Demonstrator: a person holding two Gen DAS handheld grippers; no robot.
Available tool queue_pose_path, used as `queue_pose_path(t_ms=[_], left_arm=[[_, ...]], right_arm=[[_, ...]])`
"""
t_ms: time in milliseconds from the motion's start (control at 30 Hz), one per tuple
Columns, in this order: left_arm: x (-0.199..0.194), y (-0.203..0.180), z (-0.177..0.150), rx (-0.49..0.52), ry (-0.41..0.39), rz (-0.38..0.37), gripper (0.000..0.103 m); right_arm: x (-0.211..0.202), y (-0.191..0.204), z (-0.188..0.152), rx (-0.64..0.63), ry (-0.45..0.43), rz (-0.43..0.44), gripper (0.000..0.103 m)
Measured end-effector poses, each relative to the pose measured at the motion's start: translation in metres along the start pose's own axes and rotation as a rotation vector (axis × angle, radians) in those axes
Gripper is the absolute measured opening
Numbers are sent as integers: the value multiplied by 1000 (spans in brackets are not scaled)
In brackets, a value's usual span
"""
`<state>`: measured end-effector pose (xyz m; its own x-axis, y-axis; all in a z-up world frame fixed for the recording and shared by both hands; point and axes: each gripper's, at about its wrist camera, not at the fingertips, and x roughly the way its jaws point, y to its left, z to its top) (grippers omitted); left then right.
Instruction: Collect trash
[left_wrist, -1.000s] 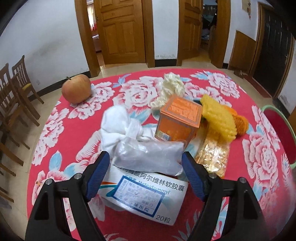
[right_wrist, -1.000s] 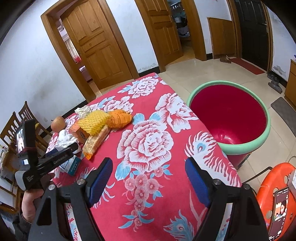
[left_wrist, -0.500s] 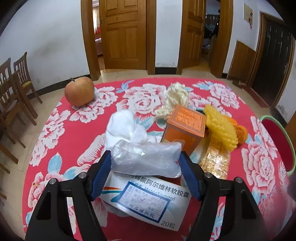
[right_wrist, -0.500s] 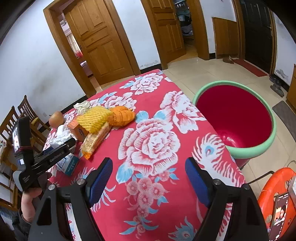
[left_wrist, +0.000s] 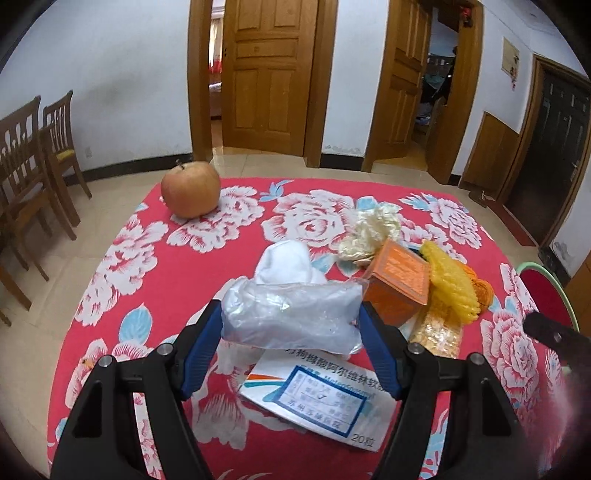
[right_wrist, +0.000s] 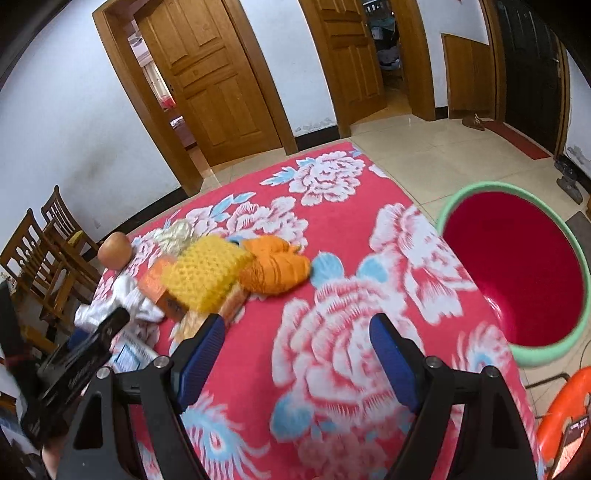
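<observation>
While the left claw (left_wrist: 290, 341) pinches the clear plastic bag (left_wrist: 291, 319), its two blue pads press on the bag's two short ends. The bag's long side runs from left to right across the middle of the left wrist picture, straight across the gap between the pads. It looks lifted a little off the white medicine box (left_wrist: 317, 391) that lies just under it on the table (left_wrist: 122, 266).

The spot that matters next is the red bin with the green rim (right_wrist: 517, 266). In the left wrist picture only a sliver of it peeks in at the right edge, past the orange box (left_wrist: 399, 286) and the yellow foam net (left_wrist: 452, 288). So the bin lies far to the right of the held bag, and the pile of other trash sits in between. I think the bag has to go over that pile to get there.

The right claw (right_wrist: 297, 356) is spread wide with nothing in it. It hangs over the flowery cloth at the bottom middle of the right wrist picture. The bin fills the right side of that picture, so this claw is the nearer one to the bin. The orange net (right_wrist: 275, 271) and the yellow foam net lie up and to the left of it, close by. The apple (left_wrist: 190, 190) sits alone at the upper left, well apart from the trash.
</observation>
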<state>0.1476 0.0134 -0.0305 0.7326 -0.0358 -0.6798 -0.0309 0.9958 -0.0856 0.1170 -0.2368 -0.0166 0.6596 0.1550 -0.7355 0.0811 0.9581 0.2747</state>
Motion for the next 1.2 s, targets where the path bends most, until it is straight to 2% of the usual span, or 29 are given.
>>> queue_pose_path(t_ms=[267,400,500,667,767,1033,1200], left_arm=[[2,8,-1,-35,10,16,73],[3,9,-1,-41,16,16,73],[4,9,-2,-39,15,18,73],[3,9,-2,-40,16,17,73],[4,10,-3,-43,21,15,73],[4,9,-3,-43,22,13,73],[4,10,-3,-49,17,13,73]], right_arm=[[38,2,20,-22,-1,-11,80],[50,6,21,-51,13,-13,73],[56,13,19,-90,19,-25,72],[67,13,18,-95,30,-22,65],[68,14,17,-118,22,-44,58],[67,8,19,-95,18,-52,25],[66,3,19,-69,12,-49,20]])
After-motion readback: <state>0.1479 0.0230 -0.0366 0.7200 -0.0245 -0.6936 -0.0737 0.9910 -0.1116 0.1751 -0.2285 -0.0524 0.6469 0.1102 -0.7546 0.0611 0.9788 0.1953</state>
